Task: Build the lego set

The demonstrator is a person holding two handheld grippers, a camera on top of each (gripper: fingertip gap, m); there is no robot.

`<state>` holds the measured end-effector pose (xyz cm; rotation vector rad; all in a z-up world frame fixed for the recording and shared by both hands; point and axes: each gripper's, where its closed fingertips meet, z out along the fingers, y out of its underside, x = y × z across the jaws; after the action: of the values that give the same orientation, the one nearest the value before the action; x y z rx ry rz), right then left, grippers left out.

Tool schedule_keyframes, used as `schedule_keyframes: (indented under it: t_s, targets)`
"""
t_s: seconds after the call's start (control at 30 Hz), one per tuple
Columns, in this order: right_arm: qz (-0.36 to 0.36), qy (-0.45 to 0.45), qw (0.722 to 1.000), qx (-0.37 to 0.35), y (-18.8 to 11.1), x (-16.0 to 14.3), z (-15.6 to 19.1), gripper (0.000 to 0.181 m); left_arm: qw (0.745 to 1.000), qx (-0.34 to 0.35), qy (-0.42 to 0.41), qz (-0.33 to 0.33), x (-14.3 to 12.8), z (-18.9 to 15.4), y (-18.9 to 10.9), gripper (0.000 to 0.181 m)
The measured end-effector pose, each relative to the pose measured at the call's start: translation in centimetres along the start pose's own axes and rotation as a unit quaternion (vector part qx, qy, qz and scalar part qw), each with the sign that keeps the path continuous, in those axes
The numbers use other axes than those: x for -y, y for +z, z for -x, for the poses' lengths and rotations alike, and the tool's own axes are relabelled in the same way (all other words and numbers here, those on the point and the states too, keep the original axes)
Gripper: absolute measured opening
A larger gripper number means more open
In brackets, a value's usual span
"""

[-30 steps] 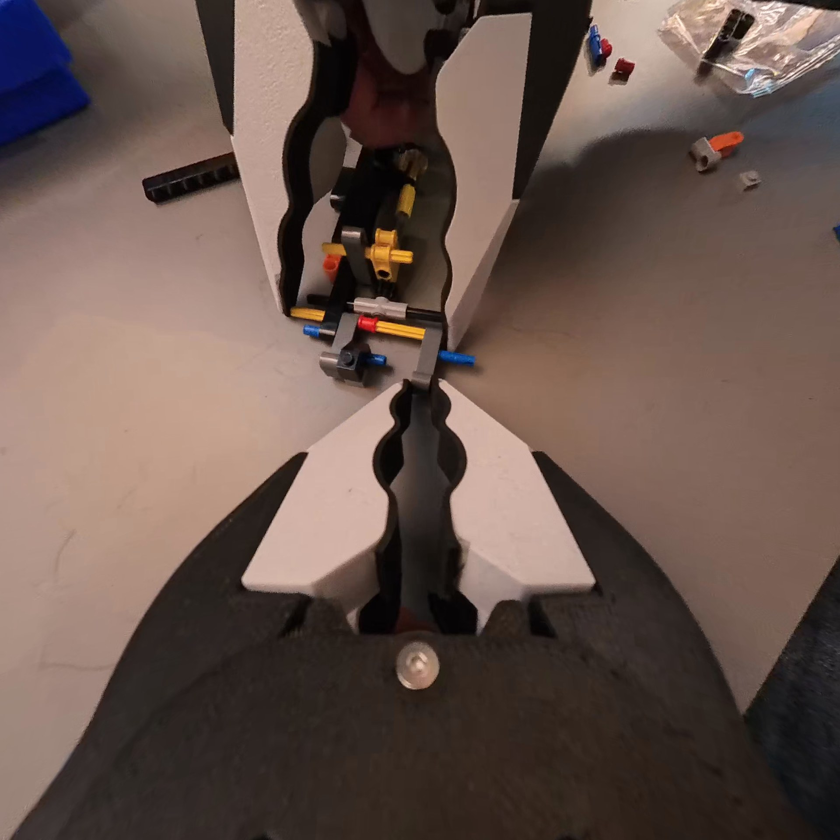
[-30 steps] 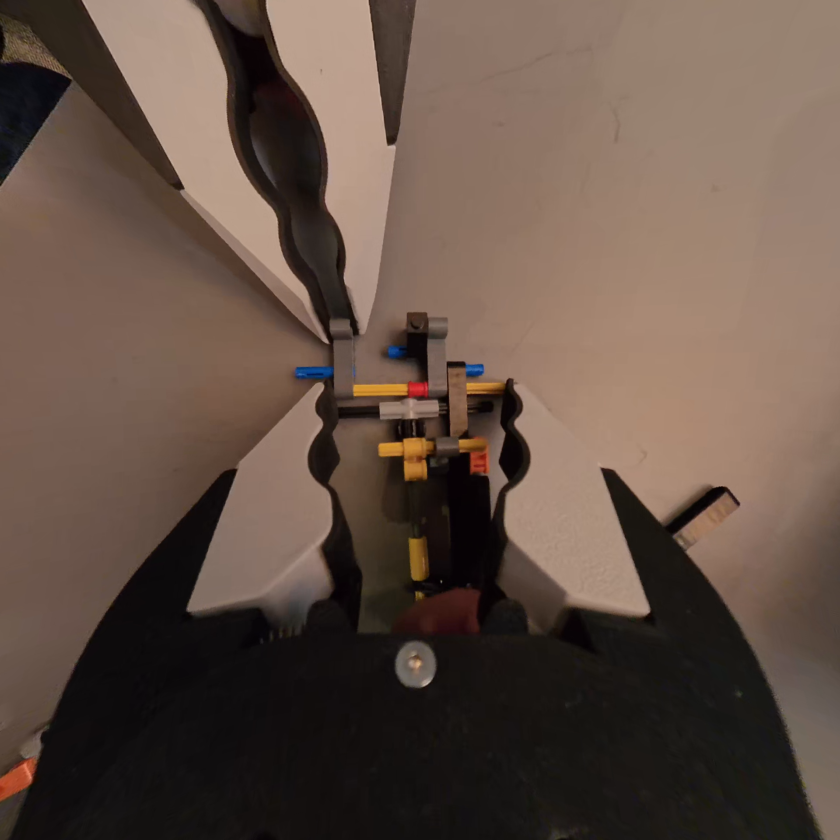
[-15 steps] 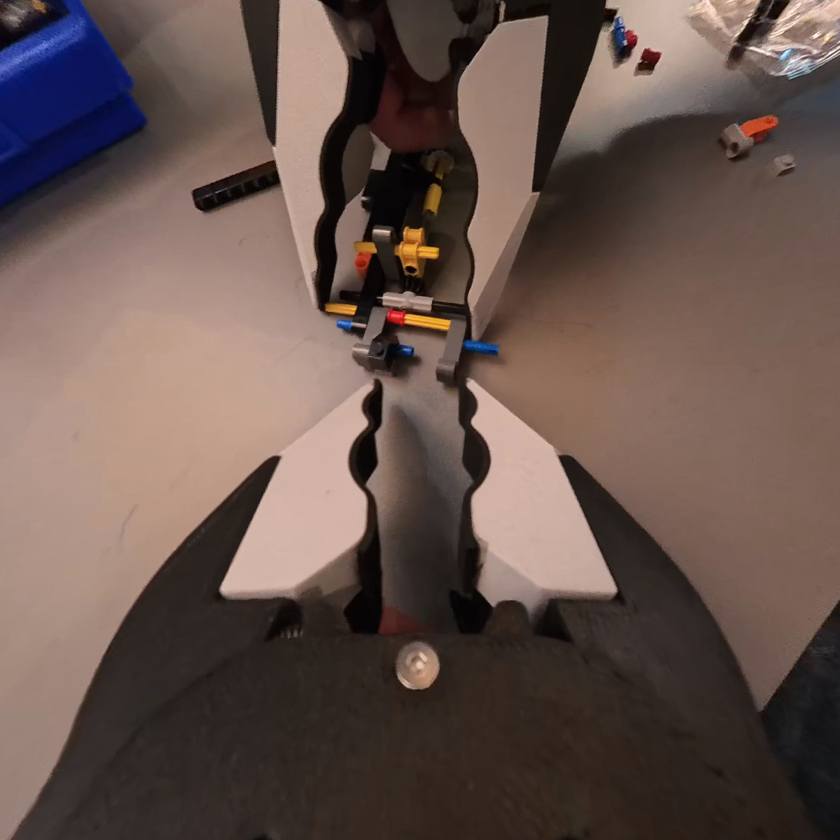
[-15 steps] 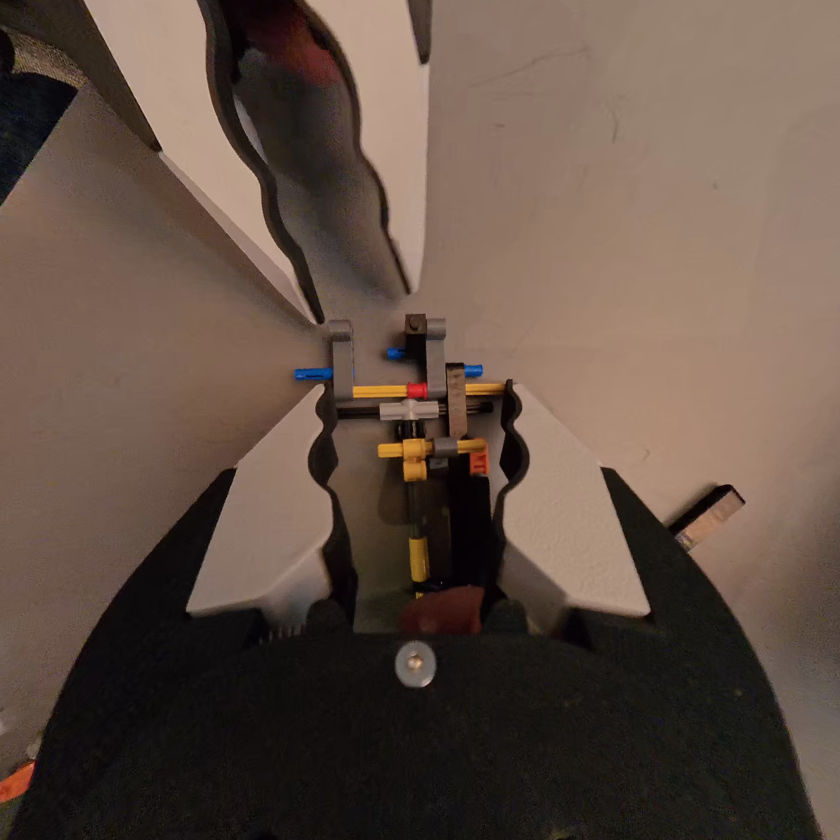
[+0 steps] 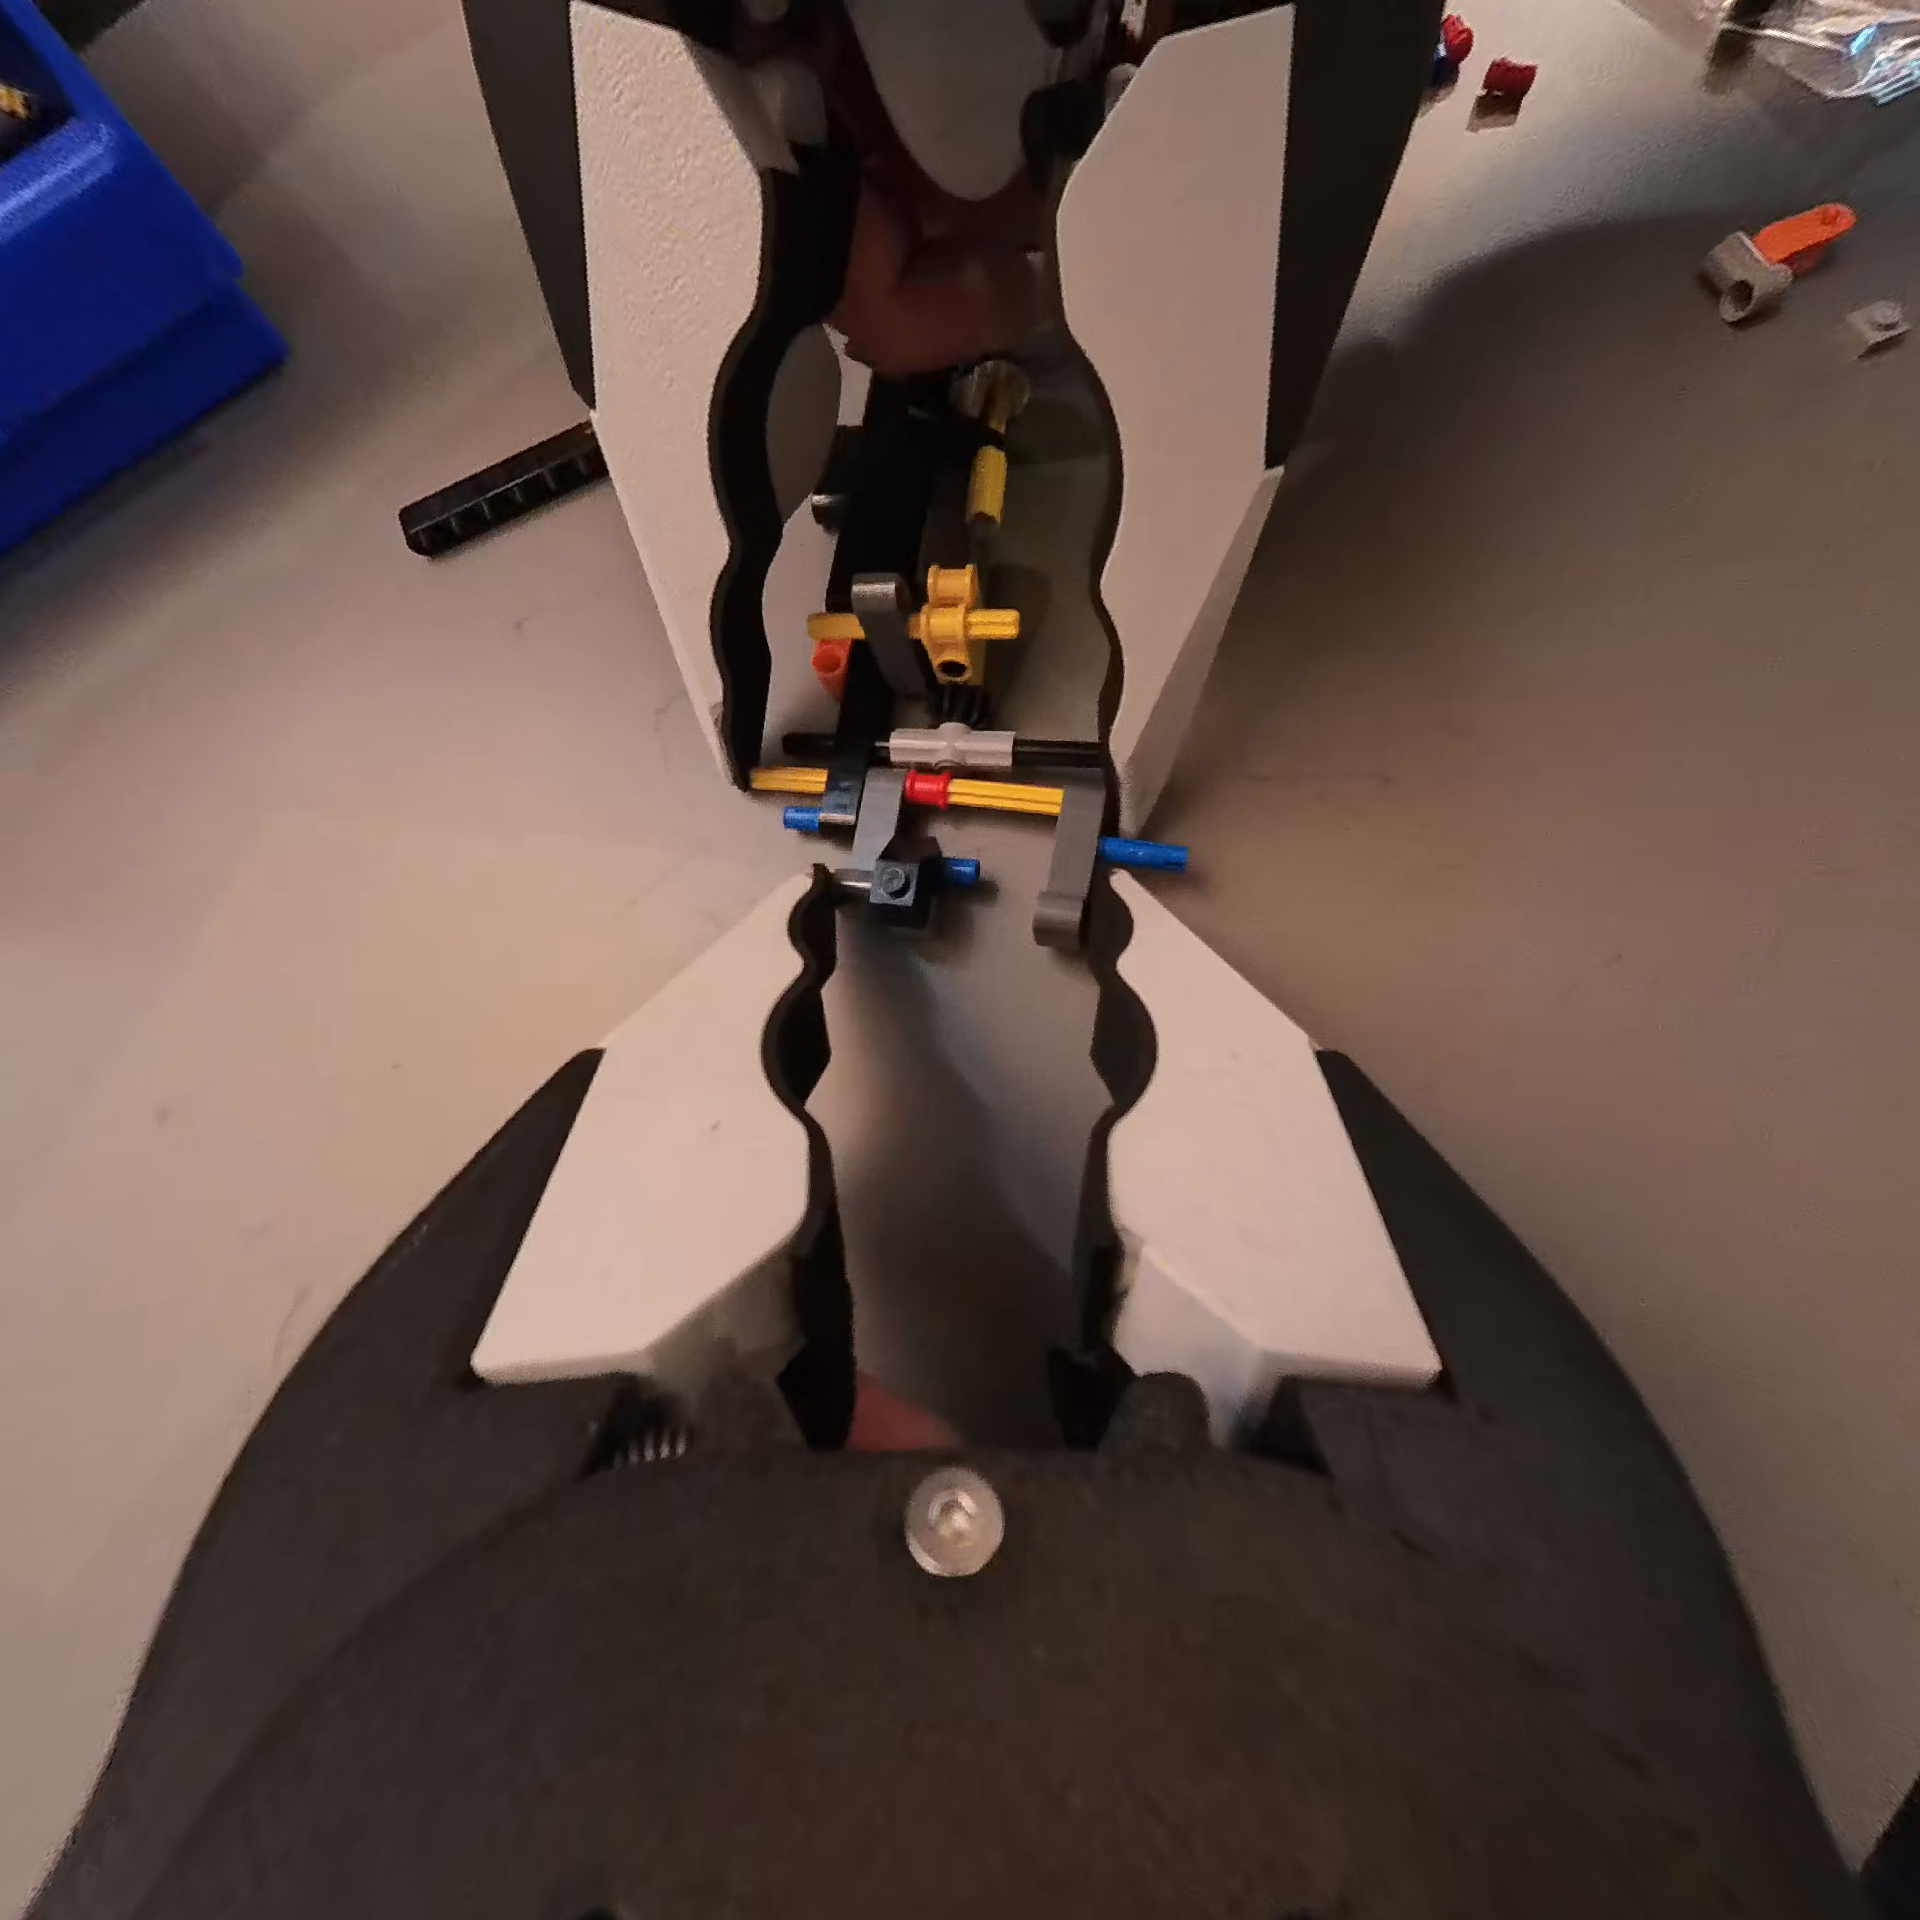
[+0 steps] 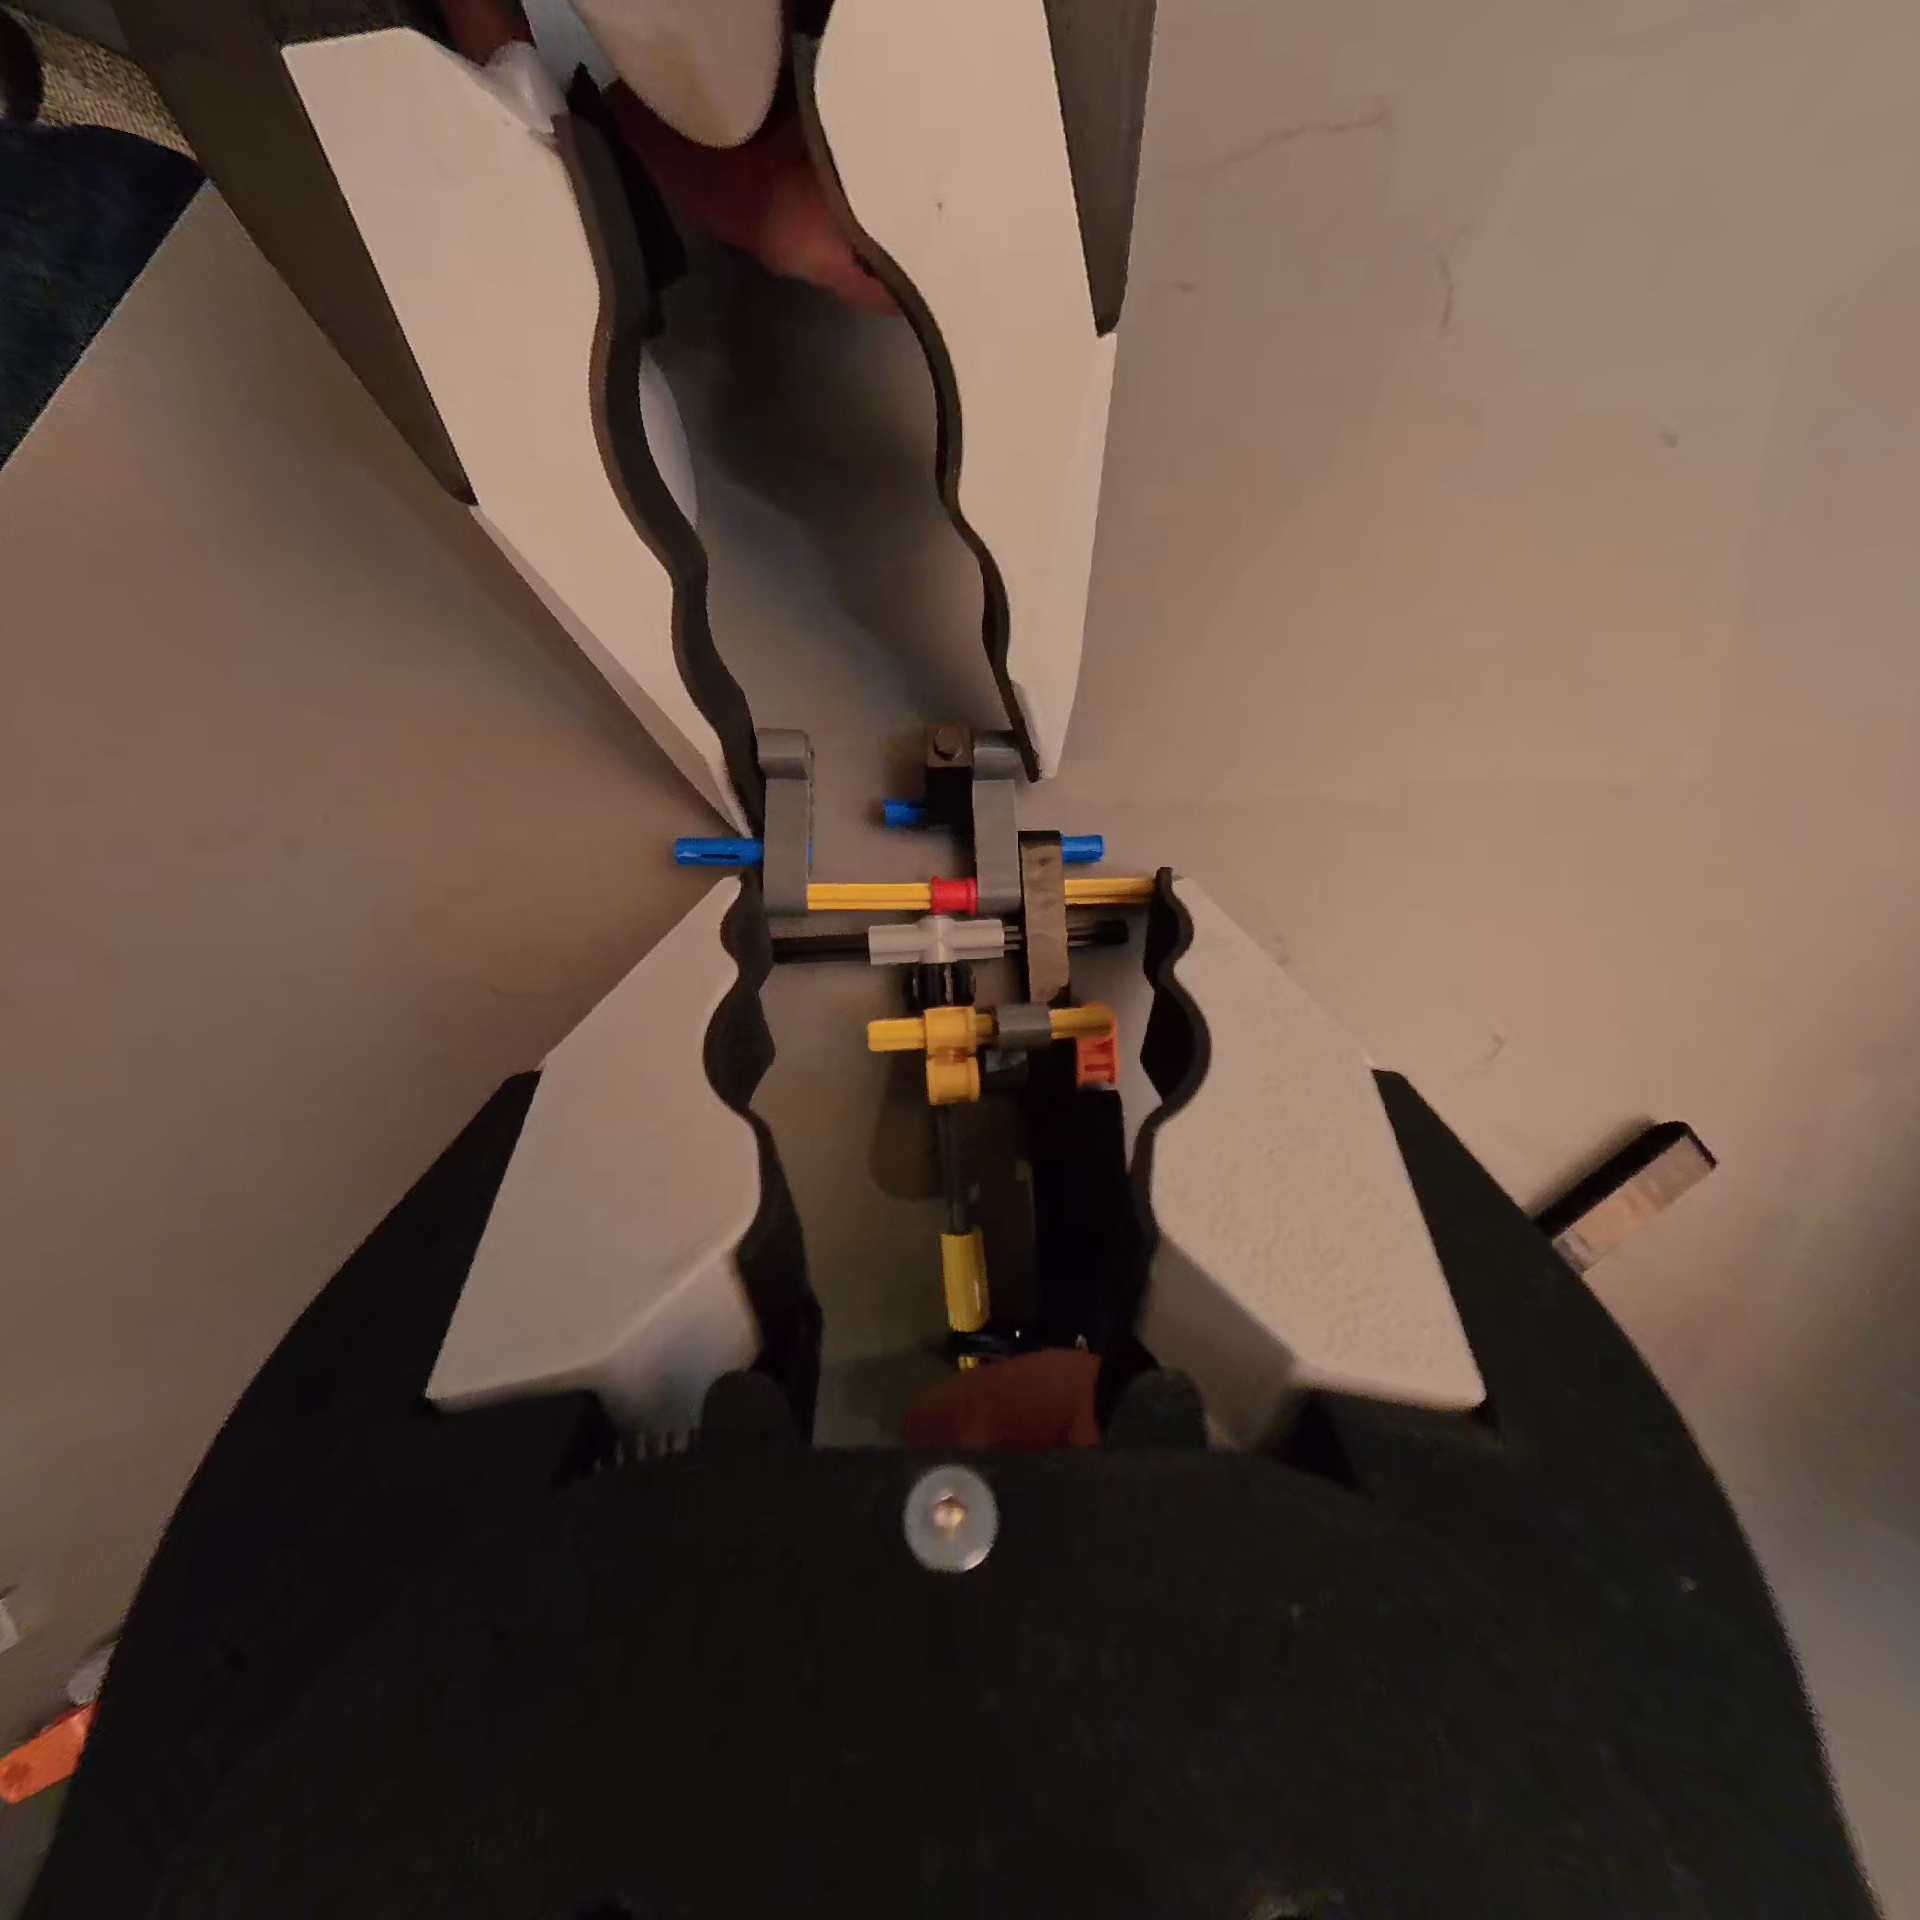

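The lego assembly (image 6: 961, 997) sits at the centre of both frames, on the pale bench (image 5: 312, 935), between two facing tools. The right hand-held gripper (image 6: 951, 894) clamps the assembly: its fingers press the ends of the yellow and black cross axles, and the long black beam and yellow-sleeved axle run back between them toward the camera, where shadow swallows the rear end. The left hand-held gripper (image 5: 961, 904) stands wide and holds nothing; its tips sit just beside the two grey lift arms (image 5: 1065, 883) at the near end, though contact cannot be judged. Blue pins (image 5: 1143, 854) stick out sideways.

In the left wrist view, a black beam (image 5: 499, 499) at centre left is partly hidden behind the far gripper. A blue bin (image 5: 94, 312) is cut off at the upper left, and a clear bag (image 5: 1829, 52) at the upper right. Small red (image 5: 1507, 78), orange and grey (image 5: 1777, 255) pieces lie loose in the upper right, too small to identify.
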<state>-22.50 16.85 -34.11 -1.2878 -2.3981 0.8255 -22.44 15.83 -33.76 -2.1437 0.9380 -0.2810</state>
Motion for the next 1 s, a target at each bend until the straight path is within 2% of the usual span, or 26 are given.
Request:
schedule_keyframes:
  t_s: [0.43, 1.0]
  targets:
    - [0.045, -0.001, 0.998, 0.040, -0.38, -0.17, 0.10, 0.071, 1.000, -0.006, -0.005, 0.005, 0.19, -0.18, 0.11, 0.047]
    - [0.067, -0.019, 0.996, 0.062, -0.65, -0.57, 0.27, 0.071, 1.000, -0.007, -0.006, 0.012, 0.33, -0.36, 0.33, 0.047]
